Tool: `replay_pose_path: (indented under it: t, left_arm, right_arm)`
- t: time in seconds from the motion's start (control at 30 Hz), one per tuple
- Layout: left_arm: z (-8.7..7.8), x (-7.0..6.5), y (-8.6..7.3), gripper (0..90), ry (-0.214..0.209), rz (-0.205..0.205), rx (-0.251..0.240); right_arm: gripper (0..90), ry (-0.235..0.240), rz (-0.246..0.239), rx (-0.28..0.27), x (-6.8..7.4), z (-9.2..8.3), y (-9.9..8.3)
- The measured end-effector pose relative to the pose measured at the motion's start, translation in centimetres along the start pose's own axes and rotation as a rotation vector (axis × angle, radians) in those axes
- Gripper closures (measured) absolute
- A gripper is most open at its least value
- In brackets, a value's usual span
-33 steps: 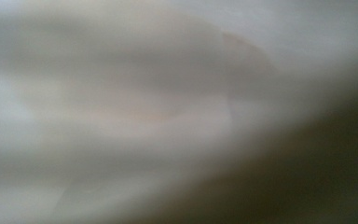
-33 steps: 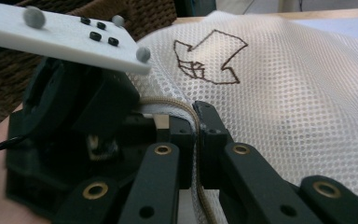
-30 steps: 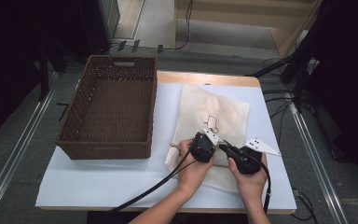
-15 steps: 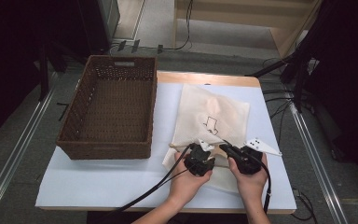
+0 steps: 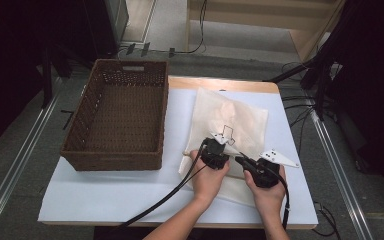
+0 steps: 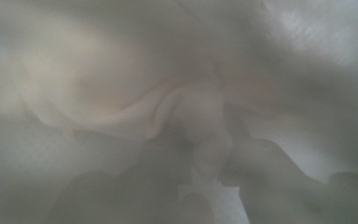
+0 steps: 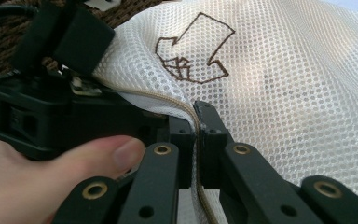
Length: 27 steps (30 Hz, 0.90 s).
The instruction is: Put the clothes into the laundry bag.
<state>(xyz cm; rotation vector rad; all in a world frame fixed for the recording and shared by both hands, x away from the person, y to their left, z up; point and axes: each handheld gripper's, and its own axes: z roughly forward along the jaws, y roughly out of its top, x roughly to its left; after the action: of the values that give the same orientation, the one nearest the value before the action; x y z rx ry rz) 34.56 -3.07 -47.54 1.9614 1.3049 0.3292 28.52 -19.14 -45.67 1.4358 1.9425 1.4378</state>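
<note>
The right gripper (image 7: pixel 196 140) has its two black jaws pressed together on the zipped edge of a flat, cream-white mesh laundry bag (image 7: pixel 279 74), the beige zip running straight down between the pads. In the high view that bag (image 5: pixel 245 122) lies on the white sheet that covers the table (image 5: pixel 110 200), stretching away from both grippers toward the far side, and the right gripper (image 5: pixel 245 162) sits on the bag's near part with its grey three-cornered plate to its right. The left gripper (image 5: pixel 219 146) is just beside it, to the left and a little farther from the person, over the bag's left edge; its jaws have just been closing and then easing a little wider, and they stand fairly narrow. In the left gripper view everything is blurred: a fold of pale fabric (image 6: pixel 200 121) rises between the two dark jaws, but whether the pads press on it I cannot tell. A brown outlined arrow (image 7: pixel 193 49) is stitched on the mesh just beyond the right gripper's tips. Well to the left of both grippers stands a dark brown rectangular wicker basket (image 5: pixel 82 127), apart from the bag.
</note>
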Motion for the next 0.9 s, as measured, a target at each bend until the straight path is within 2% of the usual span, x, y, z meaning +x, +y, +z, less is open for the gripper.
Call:
replay_pose_path:
  t: [0.07,0.1,0.13,0.2,0.23,0.3,0.37,0.43,0.47,0.53,0.6,0.67,0.77,0.8,0.9]
  left_arm:
    - [-0.9,-0.2,-0.4,60.5,-0.088,0.018,0.043]
    - [-1.8,-0.6,-0.8,54.6,-0.124,0.06,0.065]
    - [-2.4,-0.8,-1.1,48.8,-0.145,0.09,0.065]
    - [-3.9,-1.3,-1.9,43.2,-0.172,0.18,0.067]
    - [-4.7,-1.4,-2.2,41.6,-0.169,0.215,0.058]
    - [-6.6,-1.0,-2.6,39.4,-0.181,0.262,0.037]
    - [-8.6,-0.1,-3.1,38.8,-0.2,0.267,-0.009]
    - [-10.4,1.2,-3.5,39.5,-0.197,0.262,-0.037]
    - [-11.2,1.8,-3.8,41.5,-0.196,0.253,-0.057]
    - [-12.2,3.2,-4.1,51.8,-0.177,0.235,-0.078]
    - [-12.0,3.9,-4.4,64.1,-0.188,0.21,-0.049]
    - [-10.7,3.4,-4.7,68.5,-0.183,0.217,-0.002]
    - [-7.9,2.1,-4.4,70.5,-0.101,0.244,0.045]
    - [-6.8,1.7,-4.1,73.4,-0.088,0.221,0.054]
    - [-4.6,0.9,-3.4,85.4,-0.039,0.216,0.069]
  right_arm:
    - [87.6,-0.007,-0.007,-0.001,0.0,0.0,-0.1]
    - [87.6,-0.008,-0.008,-0.001,0.0,0.0,-0.1]
    - [87.6,-0.008,-0.005,-0.004,-0.2,0.0,0.0]
    - [87.4,-0.011,0.0,-0.008,-0.3,0.0,0.0]
    - [87.3,-0.006,0.003,-0.008,-0.4,0.0,0.0]
    - [86.7,0.006,0.009,-0.01,-0.5,0.0,-0.1]
    - [84.7,0.014,-0.01,-0.01,-0.4,-0.1,-0.2]
    - [80.4,0.038,-0.037,-0.01,-0.1,-0.3,-0.5]
    - [79.6,0.045,-0.046,-0.005,-0.1,-0.3,-0.6]
    - [79.6,0.056,-0.06,0.011,0.0,-0.3,-0.9]
    - [81.9,0.05,-0.069,0.013,0.1,-0.4,-1.1]
    - [84.9,0.036,-0.07,0.007,0.3,-0.5,-1.0]
    - [86.9,0.023,-0.074,-0.004,0.6,-0.6,-0.9]
    - [87.0,0.022,-0.077,-0.002,0.7,-0.7,-0.9]
    - [87.3,0.021,-0.083,-0.001,0.9,-0.9,-0.9]
